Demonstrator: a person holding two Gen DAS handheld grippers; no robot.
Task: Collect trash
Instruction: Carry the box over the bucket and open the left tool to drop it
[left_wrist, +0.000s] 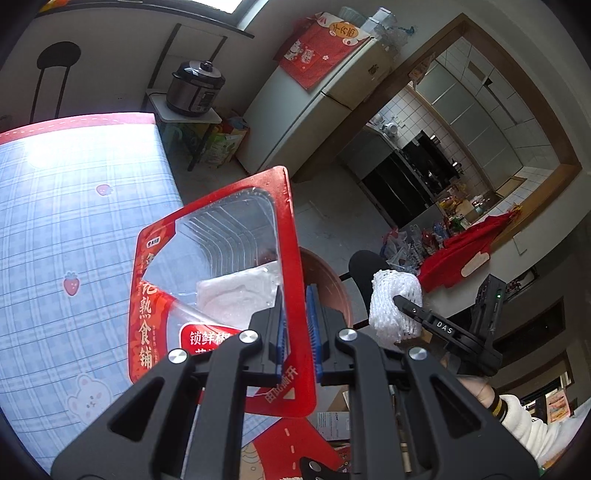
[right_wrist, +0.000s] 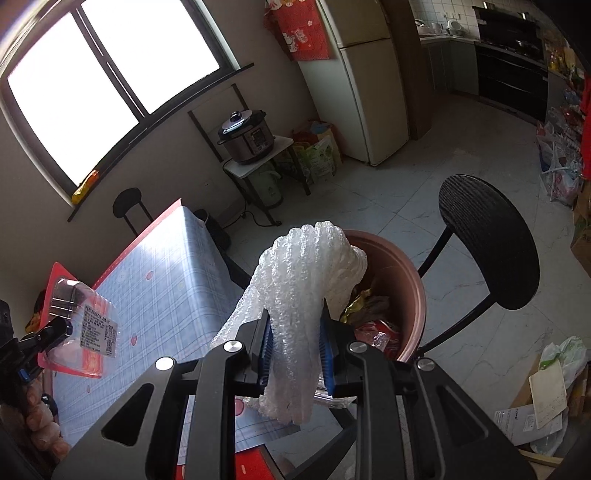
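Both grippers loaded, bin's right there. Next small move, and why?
Probably carry the right gripper a little further forward, then open it. It is shut on the white foam net, whose top overlaps the brown bin's rim, while the lower part hangs short of it. The left gripper holds the red food tray.

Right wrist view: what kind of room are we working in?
Most likely a home dining area opening onto a kitchen: a table with a checked cloth, a fridge, a pressure cooker on a small stand, and kitchen cabinets with a stove beyond.

The red tray package (left_wrist: 221, 295) reads "熟食铺" and "锁鲜"; the right tongs (left_wrist: 400, 301) read "DAS".
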